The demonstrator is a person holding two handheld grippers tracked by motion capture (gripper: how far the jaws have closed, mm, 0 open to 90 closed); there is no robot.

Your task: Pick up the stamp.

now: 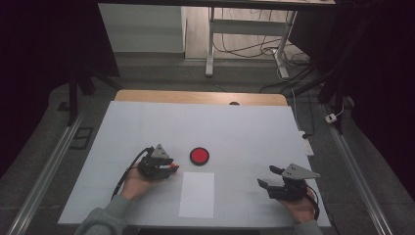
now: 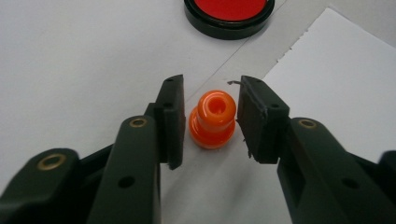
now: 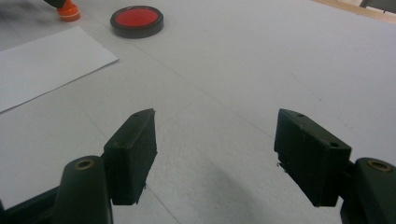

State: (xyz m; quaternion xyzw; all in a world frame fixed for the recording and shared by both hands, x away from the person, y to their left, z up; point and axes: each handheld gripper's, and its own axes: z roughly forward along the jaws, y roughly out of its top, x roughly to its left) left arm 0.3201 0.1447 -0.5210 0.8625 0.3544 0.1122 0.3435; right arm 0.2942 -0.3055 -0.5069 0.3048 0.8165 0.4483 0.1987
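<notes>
A white mat [image 1: 147,127] covers most of the table in the high view, with a strip of bare wooden tabletop [image 1: 200,97] showing along its upper edge. On the mat, low and centre in the frame, lies a white sheet of paper [image 1: 196,194]; just above it sits a round red pad in a black rim [image 1: 199,155], apart from the sheet. Nothing lies between these and the grippers. The left hand [image 1: 137,183] comes up from the lower left, its left gripper [image 1: 169,167] lying low and pointing right toward the paper's upper left corner. The right hand [image 1: 299,205] rests at the lower right, and the right gripper [image 1: 266,177] points left with its jaws spread wide over bare mat, nothing between them. In the left gripper view a small orange stamp-like piece [image 2: 212,120] stands upright in the middle of the frame between the two black fingers [image 2: 173,116] (a thin gap shows on each side), so the jaws are narrowed around it but not yet pressing.
</notes>
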